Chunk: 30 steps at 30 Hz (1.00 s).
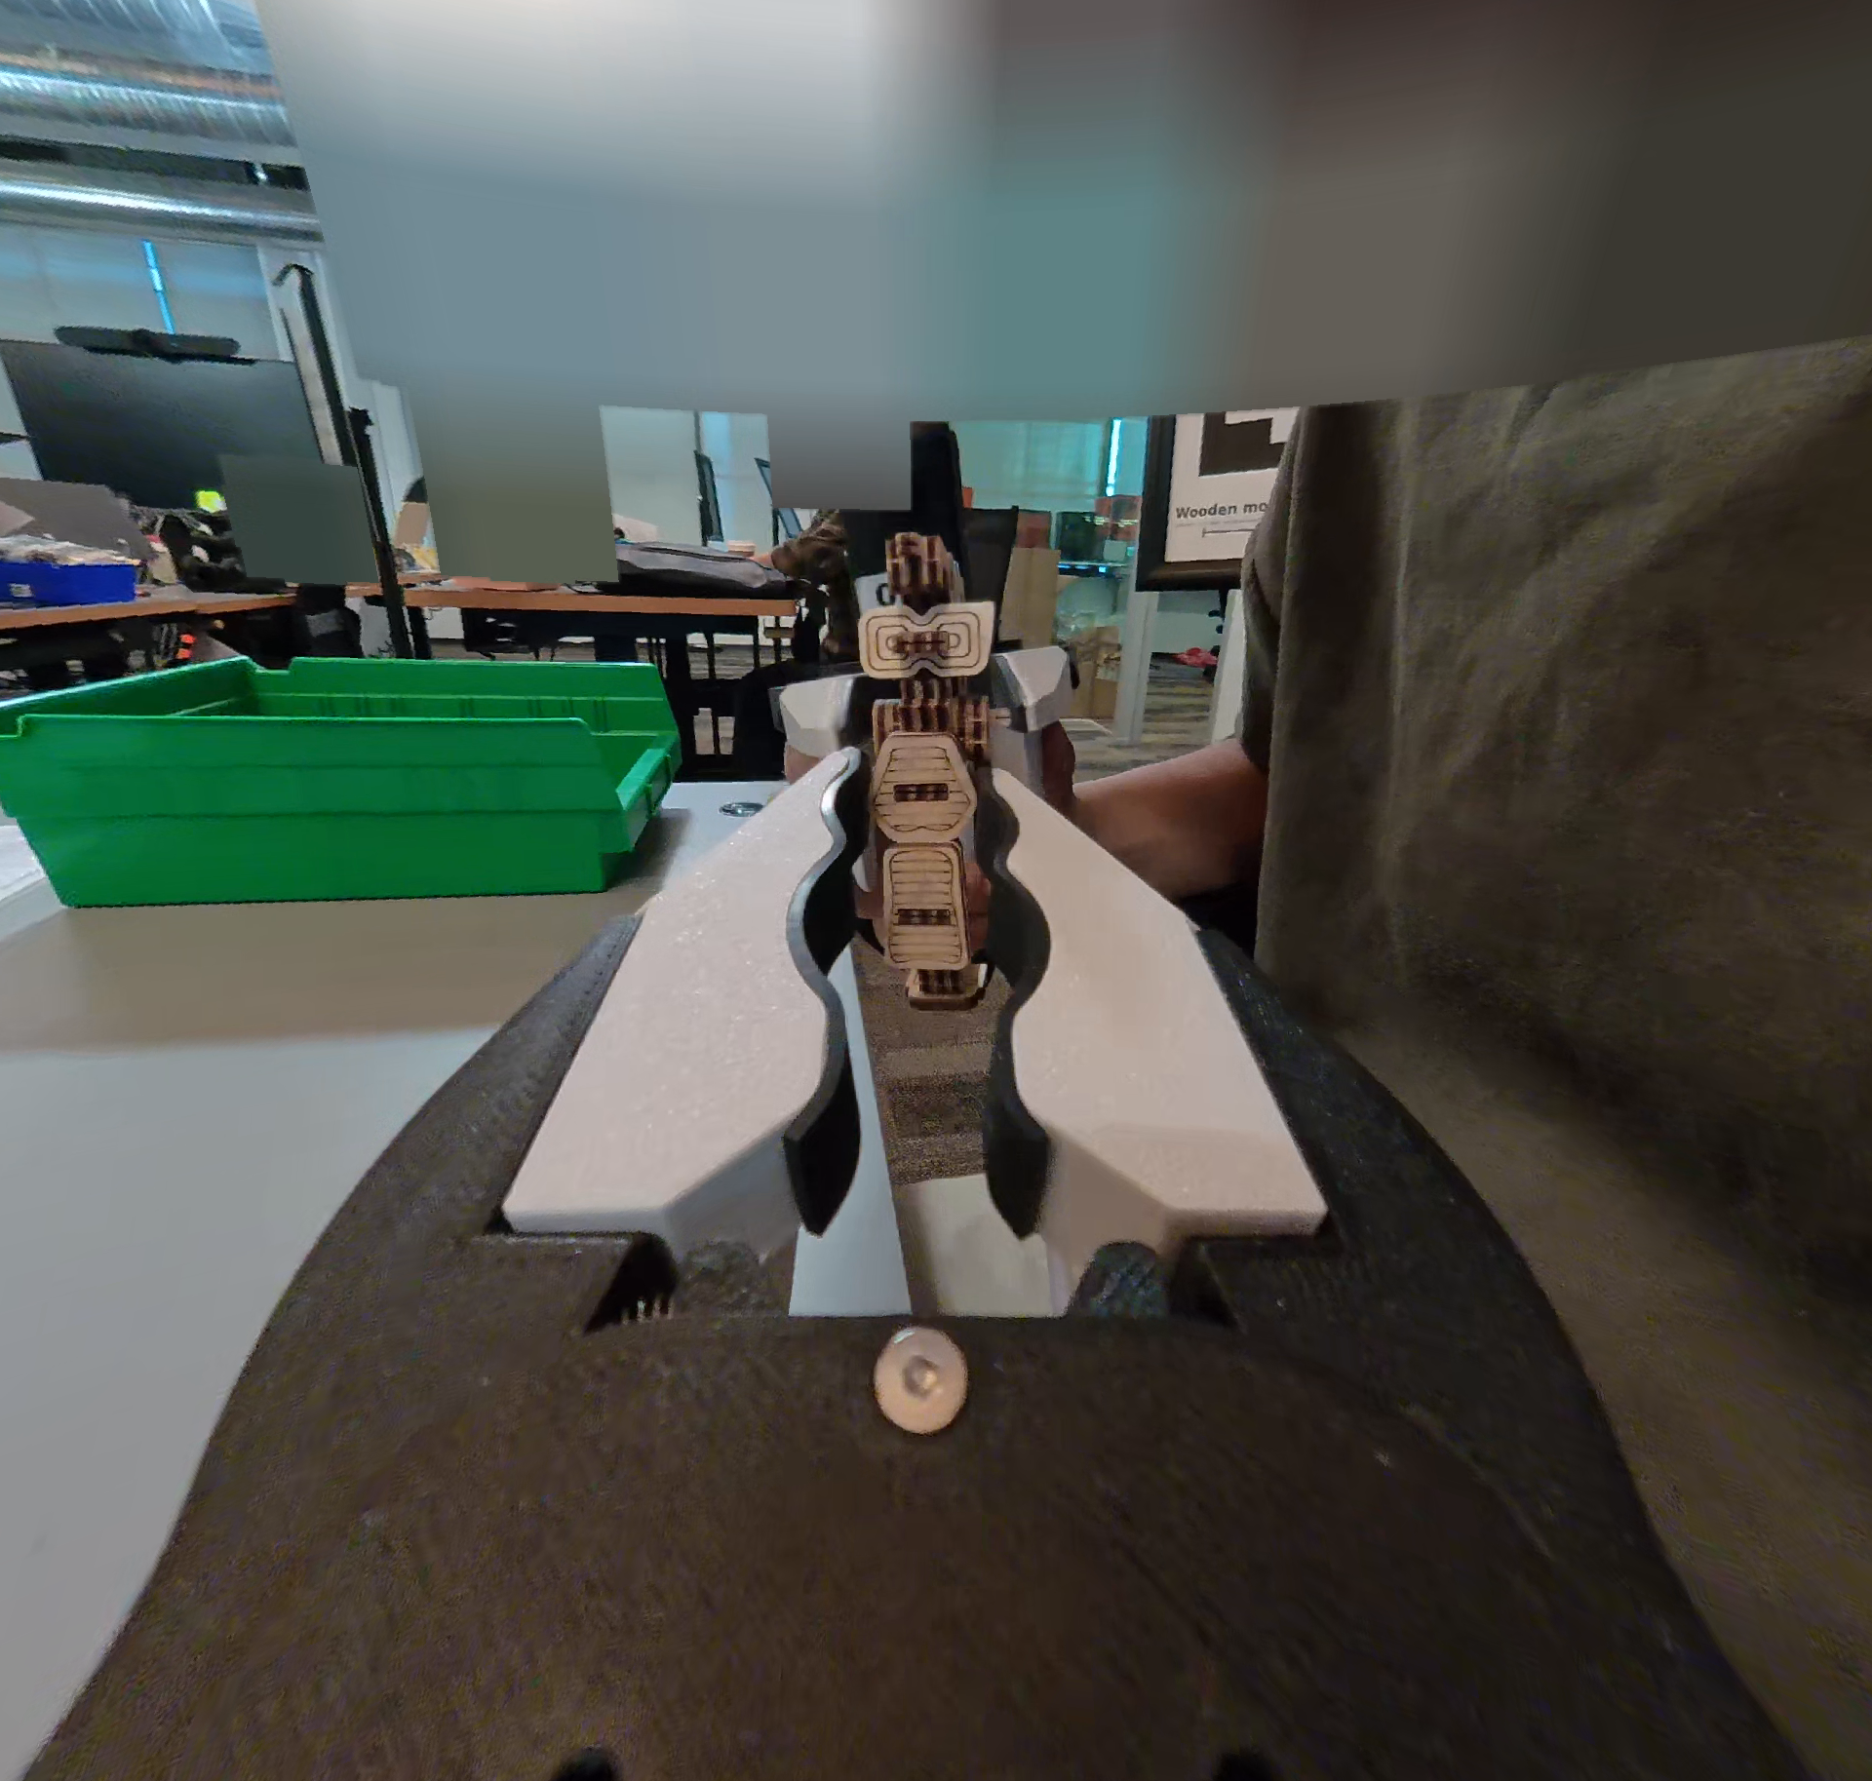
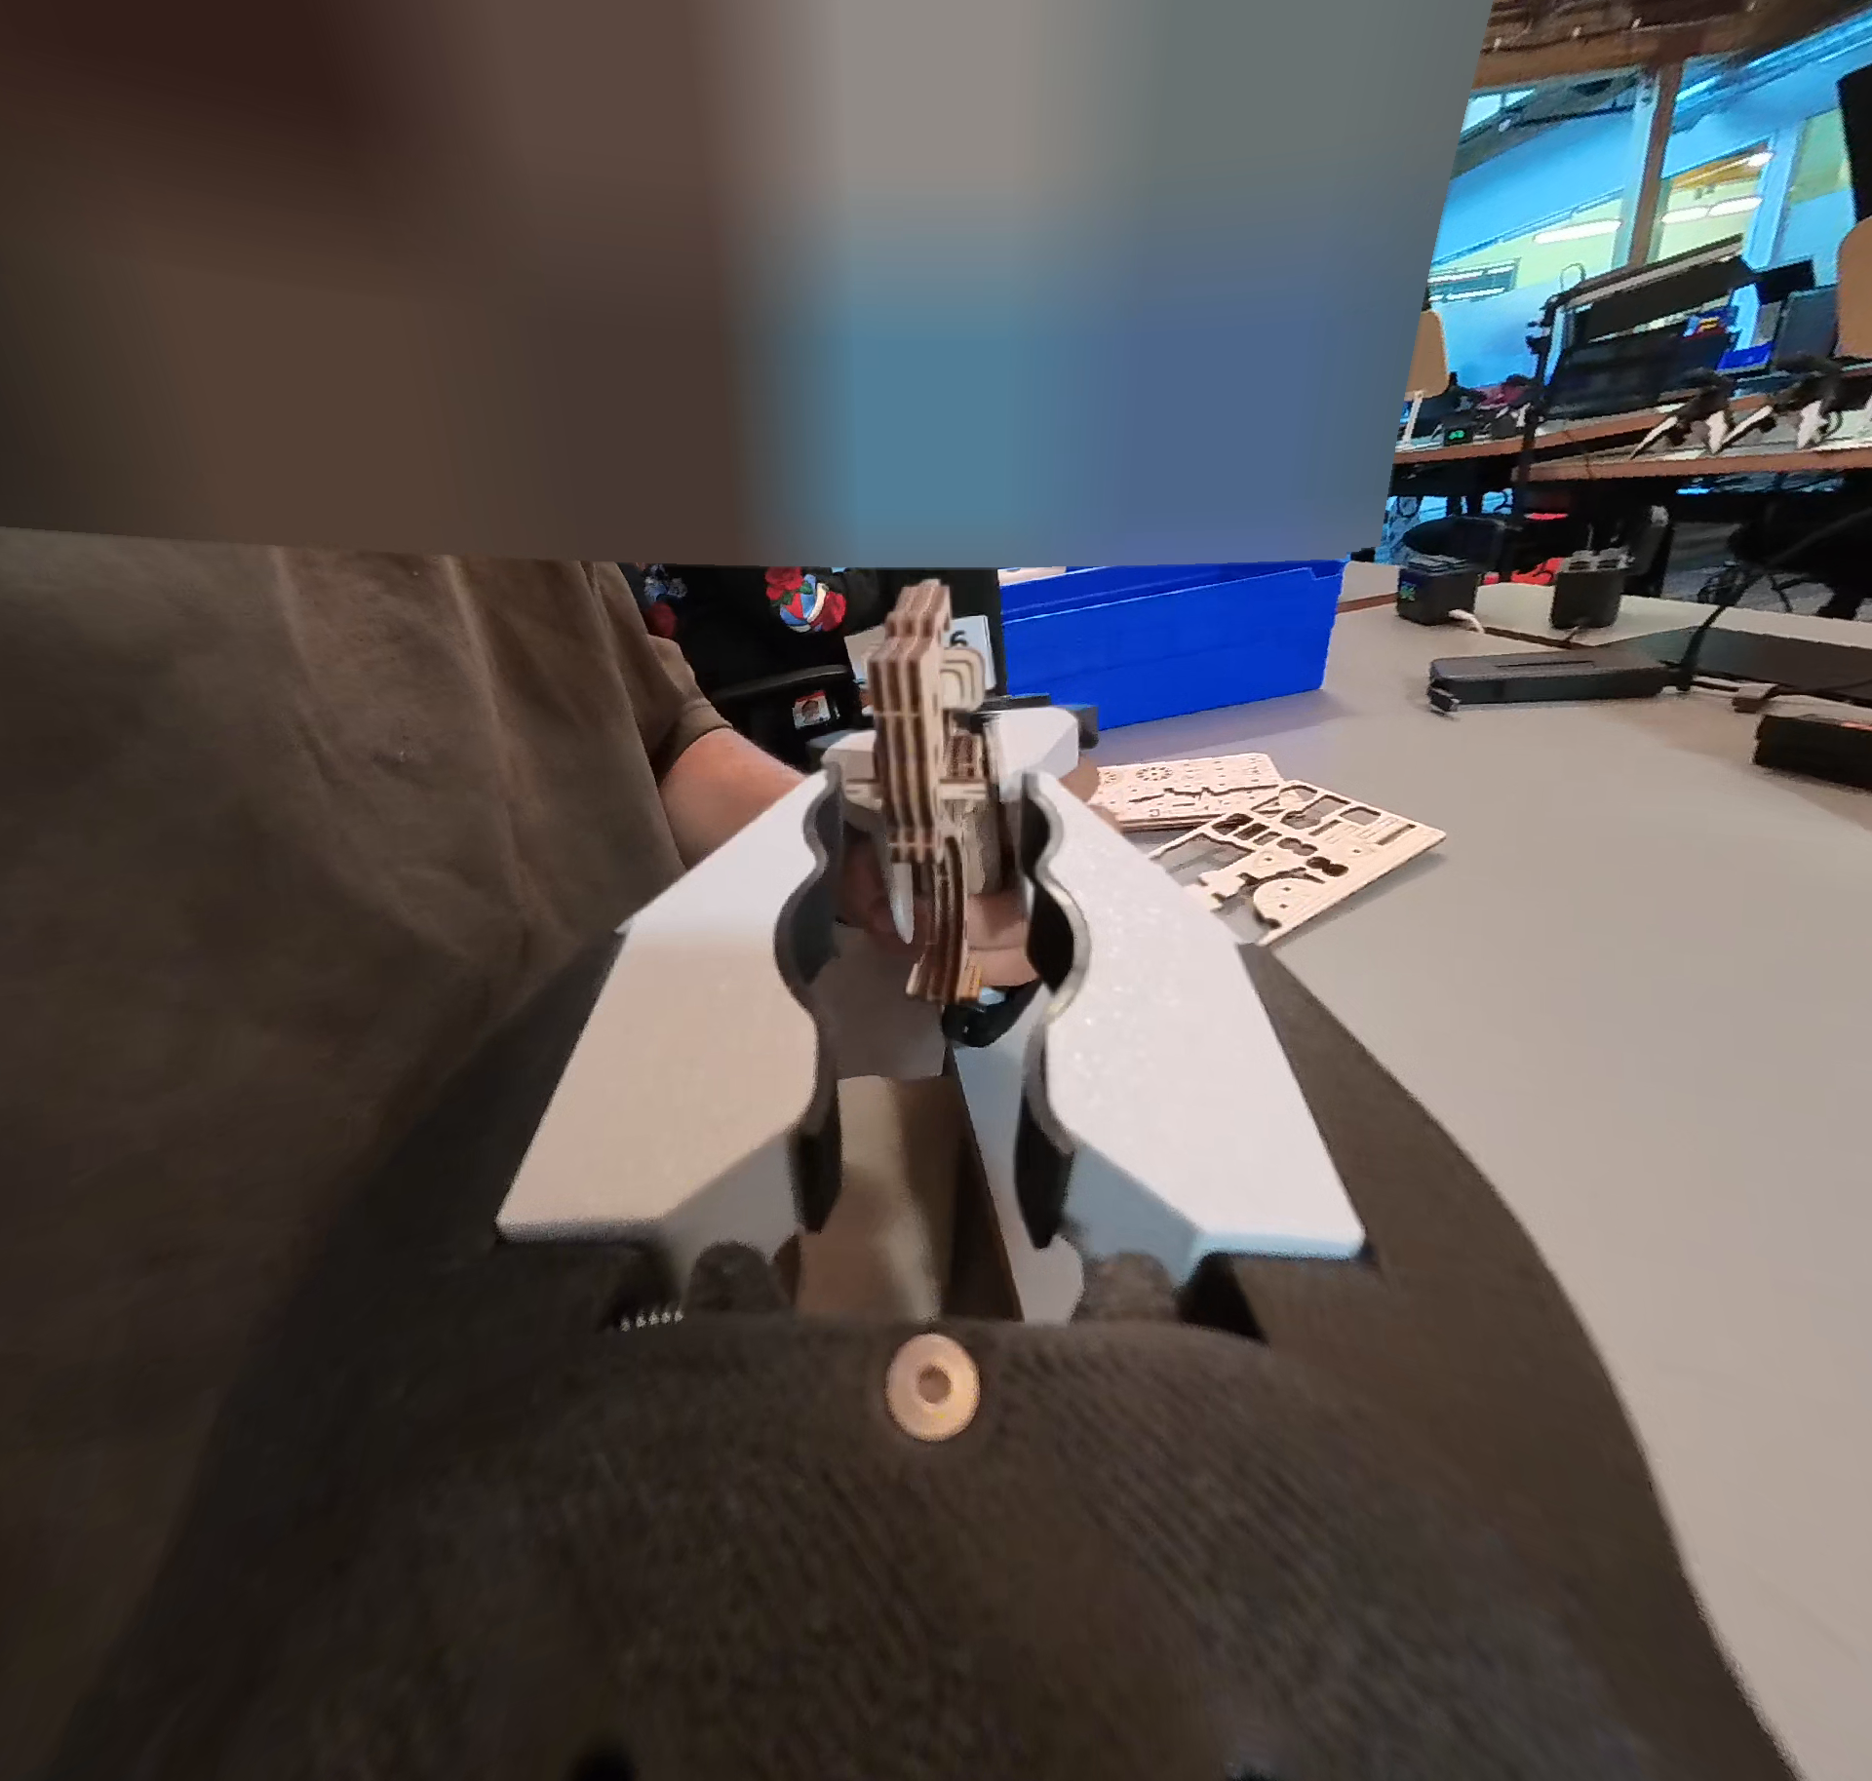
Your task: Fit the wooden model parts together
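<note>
A layered wooden model with engraved plates is held upright in the air, between the two grippers that face each other. My left gripper is shut on its middle, with the white fingers pressed on both sides. My right gripper is closed around the same model from the opposite side; a thin gap shows by its left pad. The right gripper's tips show behind the model in the left wrist view. The left gripper shows behind it in the right wrist view.
A green bin stands on the grey table to the left. A blue bin, punched-out wooden sheets and black devices lie on the right. The person's olive shirt is close behind.
</note>
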Each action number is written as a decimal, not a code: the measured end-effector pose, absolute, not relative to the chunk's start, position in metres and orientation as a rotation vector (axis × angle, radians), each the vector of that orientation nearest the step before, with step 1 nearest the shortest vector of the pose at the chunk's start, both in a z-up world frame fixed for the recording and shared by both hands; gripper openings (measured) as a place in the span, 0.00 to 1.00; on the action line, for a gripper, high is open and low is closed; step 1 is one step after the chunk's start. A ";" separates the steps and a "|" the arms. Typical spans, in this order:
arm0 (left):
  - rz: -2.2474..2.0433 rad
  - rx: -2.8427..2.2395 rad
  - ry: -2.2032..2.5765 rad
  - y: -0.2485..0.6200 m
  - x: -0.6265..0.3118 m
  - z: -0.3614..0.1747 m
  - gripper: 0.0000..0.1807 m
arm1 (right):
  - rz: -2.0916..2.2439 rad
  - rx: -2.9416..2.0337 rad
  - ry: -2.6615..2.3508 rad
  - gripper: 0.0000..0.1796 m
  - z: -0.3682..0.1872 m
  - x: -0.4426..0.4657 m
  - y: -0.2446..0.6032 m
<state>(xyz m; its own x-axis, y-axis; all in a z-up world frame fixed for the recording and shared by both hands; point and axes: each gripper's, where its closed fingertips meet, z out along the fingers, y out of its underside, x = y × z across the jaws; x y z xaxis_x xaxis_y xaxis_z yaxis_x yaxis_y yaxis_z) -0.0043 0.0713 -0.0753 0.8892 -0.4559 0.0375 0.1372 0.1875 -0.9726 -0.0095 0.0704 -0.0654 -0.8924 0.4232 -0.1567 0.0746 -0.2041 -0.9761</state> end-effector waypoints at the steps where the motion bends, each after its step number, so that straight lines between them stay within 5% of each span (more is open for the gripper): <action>1: -0.420 -1.325 0.283 0.072 -0.005 -0.076 0.10 | 2.199 -0.578 -1.825 0.15 -0.066 -0.008 0.069; 30: -0.553 -1.294 0.194 0.072 -0.009 -0.068 0.10 | 2.200 -0.619 -1.788 0.14 -0.063 -0.014 0.072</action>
<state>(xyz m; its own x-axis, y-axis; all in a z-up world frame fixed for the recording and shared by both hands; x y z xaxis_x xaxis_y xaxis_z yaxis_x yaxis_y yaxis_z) -0.0094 0.0718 -0.0677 0.8554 -0.4905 0.1666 0.2793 0.1658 -0.9458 -0.0140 0.0722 -0.0633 -0.8816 0.4394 -0.1725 0.0791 -0.2227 -0.9717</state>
